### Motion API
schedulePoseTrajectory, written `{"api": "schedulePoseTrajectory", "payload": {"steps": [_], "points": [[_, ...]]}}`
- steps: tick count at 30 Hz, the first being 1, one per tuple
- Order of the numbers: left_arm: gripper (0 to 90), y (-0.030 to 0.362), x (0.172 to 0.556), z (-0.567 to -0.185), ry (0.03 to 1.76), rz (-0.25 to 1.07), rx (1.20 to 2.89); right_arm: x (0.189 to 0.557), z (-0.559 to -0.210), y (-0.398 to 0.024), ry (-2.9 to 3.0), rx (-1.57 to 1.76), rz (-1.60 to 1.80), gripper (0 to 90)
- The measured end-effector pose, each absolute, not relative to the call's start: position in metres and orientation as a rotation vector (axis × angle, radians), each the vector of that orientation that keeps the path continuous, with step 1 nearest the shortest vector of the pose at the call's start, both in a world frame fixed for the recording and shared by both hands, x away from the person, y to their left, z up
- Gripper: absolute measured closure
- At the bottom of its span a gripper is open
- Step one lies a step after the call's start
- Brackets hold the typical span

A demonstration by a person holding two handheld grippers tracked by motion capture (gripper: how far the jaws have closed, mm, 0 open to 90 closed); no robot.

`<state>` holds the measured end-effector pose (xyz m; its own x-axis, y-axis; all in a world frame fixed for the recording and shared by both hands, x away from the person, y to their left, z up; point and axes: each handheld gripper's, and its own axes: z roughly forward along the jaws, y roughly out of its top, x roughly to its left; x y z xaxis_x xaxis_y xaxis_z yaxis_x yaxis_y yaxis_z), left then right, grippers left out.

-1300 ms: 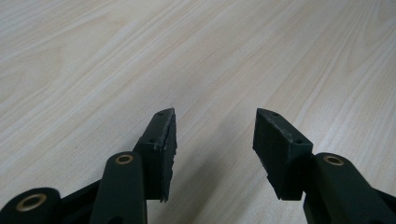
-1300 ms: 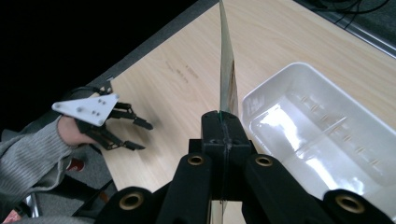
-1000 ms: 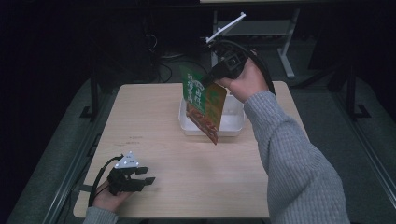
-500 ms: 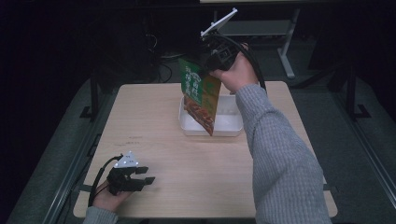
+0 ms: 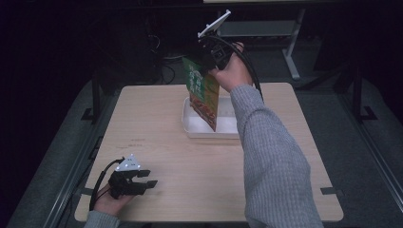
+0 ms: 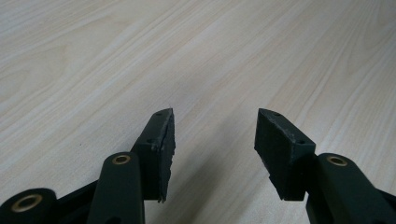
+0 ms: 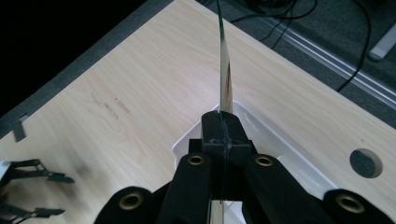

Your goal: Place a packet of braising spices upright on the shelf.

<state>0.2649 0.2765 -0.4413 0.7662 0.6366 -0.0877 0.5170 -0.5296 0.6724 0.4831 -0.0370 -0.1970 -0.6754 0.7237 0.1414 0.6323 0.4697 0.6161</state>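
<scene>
At seven o'clock on the table [image 5: 157, 123], nearest me, my left gripper [image 5: 145, 178] rests on the wood with its jaws spread and nothing between them. Farther out, at about twelve o'clock, my right gripper [image 5: 207, 64] is raised above the far edge, its jaws pressed together on the top edge of a green and red packet [image 5: 203, 95]. The packet hangs from that pinch, tilted, with its lower corner over the white tray [image 5: 209, 132] at one o'clock. Seen edge-on in the right gripper view, the packet [image 7: 224, 70] is thin and flat, so I judge it light and floppy, with a film that looks slick; the sealed top strip seems the best hold, since the body would crumple. What I can see of the tray [image 7: 299, 163] holds nothing; whether the packet touches its floor I cannot tell.
</scene>
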Motion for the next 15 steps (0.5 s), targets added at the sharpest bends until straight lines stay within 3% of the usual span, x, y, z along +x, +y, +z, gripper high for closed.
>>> {"api": "schedulePoseTrajectory", "payload": {"steps": [15], "points": [[47.4, 0.278, 0.264, -0.44, 0.861, 0.227, 2.236, 0.493, -0.213, -0.023, 2.546, 1.19, 0.943, 90.0]]}}
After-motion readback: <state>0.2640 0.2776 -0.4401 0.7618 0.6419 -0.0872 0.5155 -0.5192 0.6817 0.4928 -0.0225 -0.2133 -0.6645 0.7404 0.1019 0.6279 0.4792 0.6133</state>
